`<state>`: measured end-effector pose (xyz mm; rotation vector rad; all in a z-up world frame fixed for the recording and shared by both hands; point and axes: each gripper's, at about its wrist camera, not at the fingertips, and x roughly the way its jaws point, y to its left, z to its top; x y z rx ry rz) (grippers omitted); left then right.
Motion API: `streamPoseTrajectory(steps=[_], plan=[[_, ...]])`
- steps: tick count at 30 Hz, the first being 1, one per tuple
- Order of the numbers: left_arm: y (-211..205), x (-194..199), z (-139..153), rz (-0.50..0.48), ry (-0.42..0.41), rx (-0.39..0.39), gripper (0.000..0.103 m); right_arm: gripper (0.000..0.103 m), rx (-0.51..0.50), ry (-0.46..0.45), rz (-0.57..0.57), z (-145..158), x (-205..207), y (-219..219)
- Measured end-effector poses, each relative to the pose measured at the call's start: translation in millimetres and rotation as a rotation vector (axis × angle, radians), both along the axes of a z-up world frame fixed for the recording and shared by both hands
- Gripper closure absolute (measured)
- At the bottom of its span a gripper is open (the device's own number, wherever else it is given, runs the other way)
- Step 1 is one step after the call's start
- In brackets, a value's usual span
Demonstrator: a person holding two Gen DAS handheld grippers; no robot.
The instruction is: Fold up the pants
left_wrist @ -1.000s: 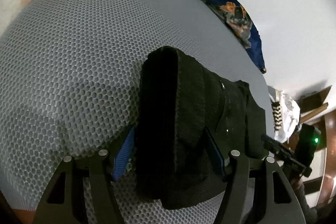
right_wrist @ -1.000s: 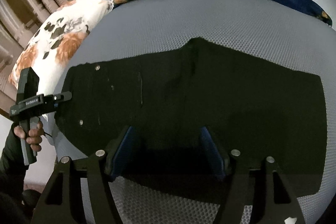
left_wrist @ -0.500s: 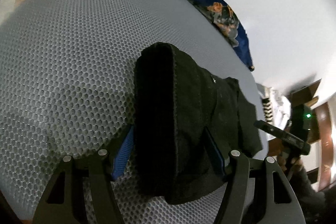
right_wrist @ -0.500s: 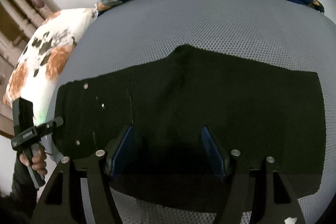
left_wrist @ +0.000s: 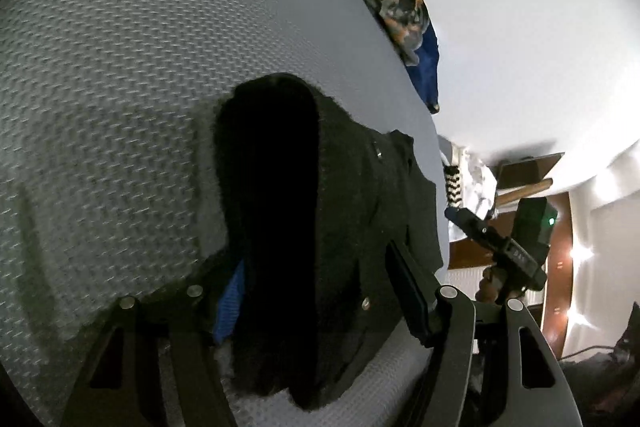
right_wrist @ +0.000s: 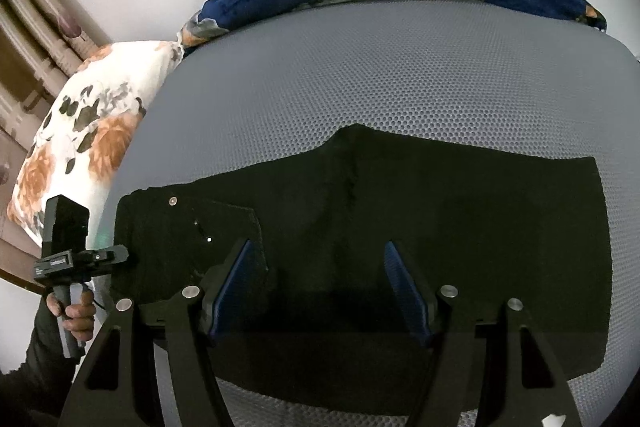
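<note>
On the grey mesh mattress [right_wrist: 400, 75] the black pants [right_wrist: 400, 211] lie flat; both grippers, left gripper [left_wrist: 316, 291] and right gripper [right_wrist: 320, 287], stay wide over them, now pulled slightly back.

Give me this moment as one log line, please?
task: fold pants | pants: flat on mattress | left gripper: open, astride pants end | right gripper: open over pants

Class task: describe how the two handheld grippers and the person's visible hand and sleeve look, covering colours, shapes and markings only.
Each gripper, left and right, has black cut-out linkage arms with silver rivets and blue-padded jaws. Seen from opposite, each is a black pistol-grip handle with a white label; one box shows a green light. The bare hand has a dark sleeve.
</note>
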<state>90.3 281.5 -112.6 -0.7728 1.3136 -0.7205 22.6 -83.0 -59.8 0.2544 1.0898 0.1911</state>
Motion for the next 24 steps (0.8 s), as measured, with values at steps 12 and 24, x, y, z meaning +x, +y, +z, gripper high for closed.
streamPoseTrajectory(steps=[12, 24], plan=[[-36.3, -6.2, 14.3, 0.09, -0.069, 0.267, 0.054, 0.037, -0.191, -0.025, 0.004, -0.8, -0.6, 7.2], [-61.5, -5.2, 30.9, 0.147, -0.033, 0.383, 0.067, 0.032, -0.166, -0.078, -0.014, 7.0, -14.4, -10.7]])
